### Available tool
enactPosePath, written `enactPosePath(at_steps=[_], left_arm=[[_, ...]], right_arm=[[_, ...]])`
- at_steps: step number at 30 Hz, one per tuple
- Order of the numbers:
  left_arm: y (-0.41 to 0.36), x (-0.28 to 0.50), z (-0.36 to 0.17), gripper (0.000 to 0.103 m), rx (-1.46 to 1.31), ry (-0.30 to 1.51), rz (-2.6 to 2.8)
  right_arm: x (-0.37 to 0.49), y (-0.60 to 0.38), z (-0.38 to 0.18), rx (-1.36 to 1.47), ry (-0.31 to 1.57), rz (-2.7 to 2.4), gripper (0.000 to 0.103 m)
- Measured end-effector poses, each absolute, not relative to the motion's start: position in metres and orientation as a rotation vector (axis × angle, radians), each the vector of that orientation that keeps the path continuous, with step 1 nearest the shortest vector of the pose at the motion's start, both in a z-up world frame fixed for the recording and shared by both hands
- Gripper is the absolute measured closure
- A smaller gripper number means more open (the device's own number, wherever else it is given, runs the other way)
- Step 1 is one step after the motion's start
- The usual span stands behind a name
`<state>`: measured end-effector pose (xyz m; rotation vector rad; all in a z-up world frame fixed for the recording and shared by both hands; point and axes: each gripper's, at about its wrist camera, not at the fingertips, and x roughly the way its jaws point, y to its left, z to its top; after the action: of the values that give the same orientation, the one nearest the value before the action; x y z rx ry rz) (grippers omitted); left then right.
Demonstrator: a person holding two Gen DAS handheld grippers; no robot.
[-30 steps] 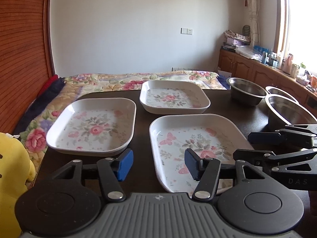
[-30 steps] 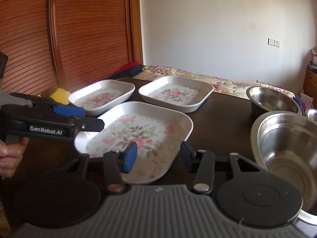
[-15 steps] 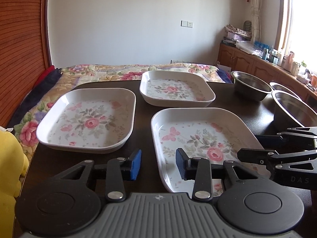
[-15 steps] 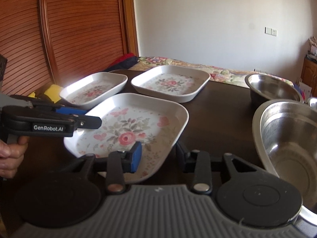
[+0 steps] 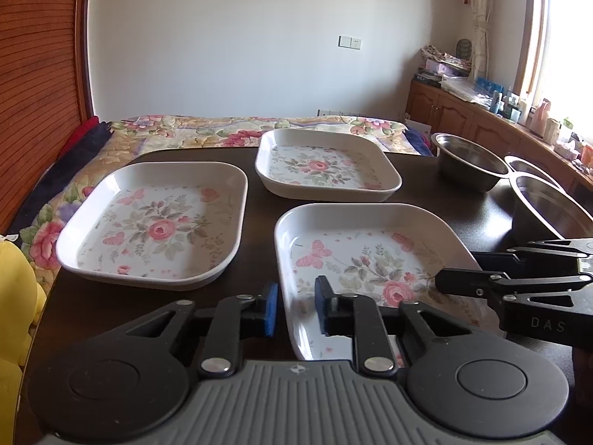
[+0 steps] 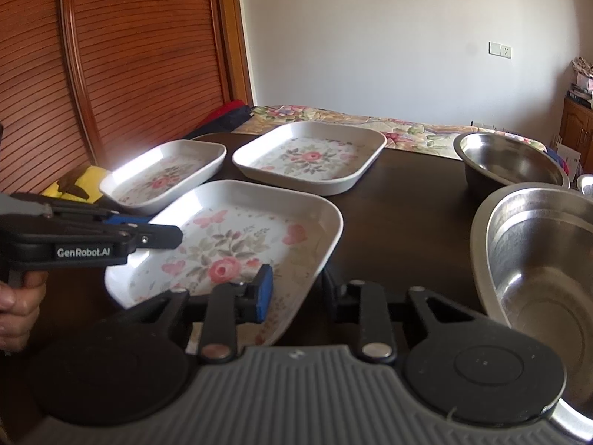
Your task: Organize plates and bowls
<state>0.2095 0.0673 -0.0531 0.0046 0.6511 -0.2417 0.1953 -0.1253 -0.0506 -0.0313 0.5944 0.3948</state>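
Both grippers sit at the near plate, the closest of three floral trays on the dark table. The left gripper straddles the plate's near left rim: one blue pad outside the wall, the other pad inside over the printed floor. A narrow gap shows on each side of the rim, so the jaws are apart but nearly closed, not yet clamped. The right gripper brackets the near right corner of the same plate, blue pad over the inside, dark pad outside and below the rim. Whether those pads touch the wall cannot be told from here.

The relation that matters is that the plate lies straight ahead of both tools, its rim running between each pair of pads. It is nearly square, so no long axis sets the grip. The left gripper looks the better seated.

Compared with a second ago, both pairs of jaws have narrowed a good deal, and both tools have come forward onto the rim, which sat beyond the pads before.

The left plate and far plate rest apart from the near one, untouched. Three steel bowls stand to the right: the big bowl beside the right gripper, a second bowl behind it, and a third bowl showing only its rim. Judging by this, a two-handed lift of the near plate is about to start.
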Motion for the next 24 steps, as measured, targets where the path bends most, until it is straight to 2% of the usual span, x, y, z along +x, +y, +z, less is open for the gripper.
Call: enactPosePath(at_steps=[9, 13, 14, 16, 18, 24], left_arm=[[0.065, 0.196, -0.05, 0.085, -0.005, 0.658, -0.225], [0.067, 0.184, -0.047, 0.085, -0.016, 0.65, -0.217], [0.067, 0.181, -0.047, 0.087, -0.02, 0.65, -0.212], [0.069, 0.176, -0.048, 0.092, -0.022, 0.646, -0.196], [0.071, 0.172, -0.048, 0.095, -0.033, 0.643, -0.189], [0.069, 0.156, -0.044, 0.095, -0.026, 0.62, -0.179]], right_arm=[[0.192, -0.129, -0.049, 0.011, 0.6, 0.401, 0.075], [0.184, -0.13, -0.047, 0.014, 0.591, 0.404, 0.082], [0.183, -0.131, -0.048, 0.014, 0.59, 0.405, 0.083], [0.181, -0.131, -0.049, 0.012, 0.591, 0.404, 0.09], [0.18, -0.135, -0.051, 0.037, 0.601, 0.412, 0.09], [0.166, -0.136, -0.045, 0.042, 0.572, 0.413, 0.092]])
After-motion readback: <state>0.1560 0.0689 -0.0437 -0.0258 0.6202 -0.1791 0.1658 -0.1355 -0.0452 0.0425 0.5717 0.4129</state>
